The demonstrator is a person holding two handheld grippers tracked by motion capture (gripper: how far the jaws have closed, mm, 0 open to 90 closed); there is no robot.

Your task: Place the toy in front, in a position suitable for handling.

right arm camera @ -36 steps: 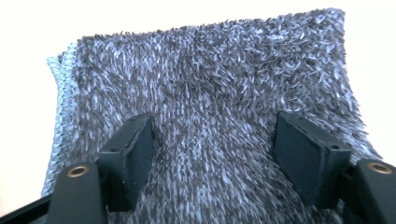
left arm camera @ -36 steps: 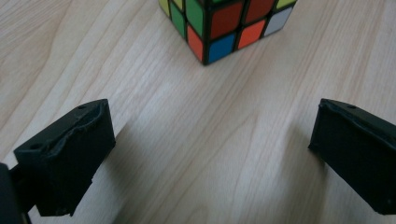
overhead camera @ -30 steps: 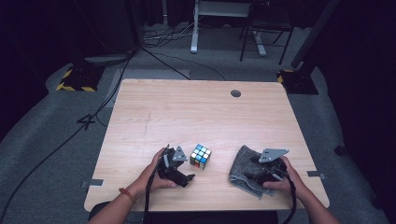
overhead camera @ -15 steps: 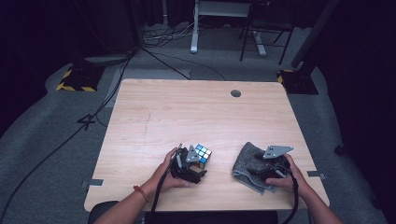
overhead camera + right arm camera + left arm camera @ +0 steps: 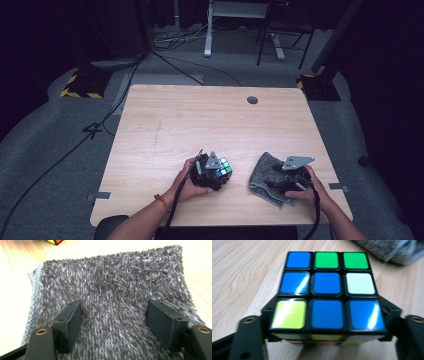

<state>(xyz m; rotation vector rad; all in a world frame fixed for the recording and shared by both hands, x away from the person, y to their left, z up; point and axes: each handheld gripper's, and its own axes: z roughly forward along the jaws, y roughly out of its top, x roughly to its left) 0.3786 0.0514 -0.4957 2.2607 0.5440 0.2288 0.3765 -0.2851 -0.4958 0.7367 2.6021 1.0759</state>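
Item 1: pale wood-grain laminate tabletop (image 5: 210,115), rectangular with rounded corners, one round dark grommet hole (image 5: 252,100) close to the far edge.

Item 2: black-framed plastic puzzle cube with glossy coloured stickers (image 5: 327,292), three by three to a face. It sits near the front edge of the tabletop, a little left of the middle. Top face in the left gripper view: mostly blue, two green, one white, one yellow-green tile, with glare on several. Its lower rows are cut off at the bottom of that view and blurred.

Item 3: left claw (image 5: 212,172), black, grey three-cornered plate on top, held in the person's left hand (image 5: 187,182). Its jaws have just been closing and now press the cube's two opposite sides; the pads themselves are mostly hidden behind the cube.

Item 4: folded grey shaggy cloth, long soft pile with a knitted edge (image 5: 117,290), lying near the front right corner of the tabletop, just beside the cube but apart from it.

Item 5: right claw (image 5: 115,322), black, flat rectangular pads, jaws standing wide apart and resting down on the cloth's pile, pinching nothing. The person's right hand (image 5: 305,192) covers the claw's body in the high view.
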